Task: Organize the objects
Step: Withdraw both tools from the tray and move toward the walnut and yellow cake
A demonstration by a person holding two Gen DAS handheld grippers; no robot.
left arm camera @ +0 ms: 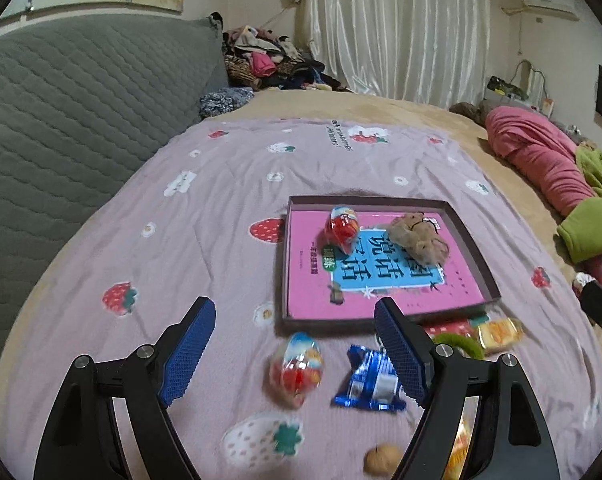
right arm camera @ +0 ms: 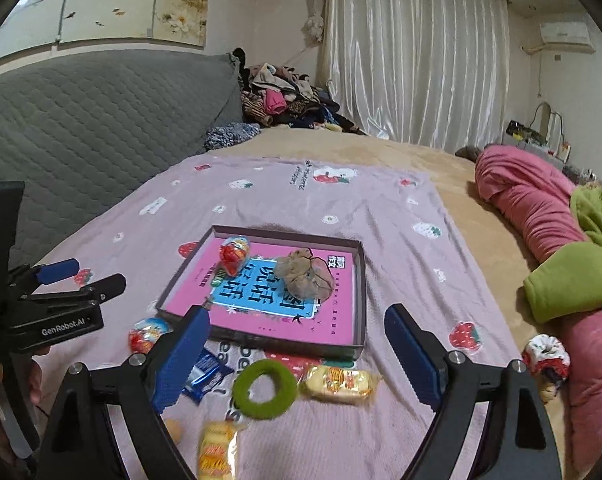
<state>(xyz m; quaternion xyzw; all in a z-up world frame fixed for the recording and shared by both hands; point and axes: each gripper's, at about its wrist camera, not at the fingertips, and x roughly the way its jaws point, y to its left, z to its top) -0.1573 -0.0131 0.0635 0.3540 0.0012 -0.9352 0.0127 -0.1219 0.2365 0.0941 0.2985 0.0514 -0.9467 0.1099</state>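
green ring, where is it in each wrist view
Left wrist: the green ring peeks out low right, mostly hidden behind the gripper's right finger.
Right wrist: the ring lies in full view, low centre, beside a yellow snack pack.
Shared landmark: the tray just beyond it.

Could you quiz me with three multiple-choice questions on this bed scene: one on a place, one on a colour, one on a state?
1. Where does the brown plush toy lie?
A. inside the shallow dark box
B. on the grey quilted headboard
C. under the curtain

2. What colour is the fuzzy fabric ring?
A. blue
B. green
C. white

3. How do the blue pads of the right hand-held gripper stand?
A. clamped on the ring
B. shut on nothing
C. apart, holding nothing

Answers:
1 A, it rests on the pink book within the box walls.
2 B, the ring is olive green.
3 C, the pads stand wide with the ring lying free on the cloth below.
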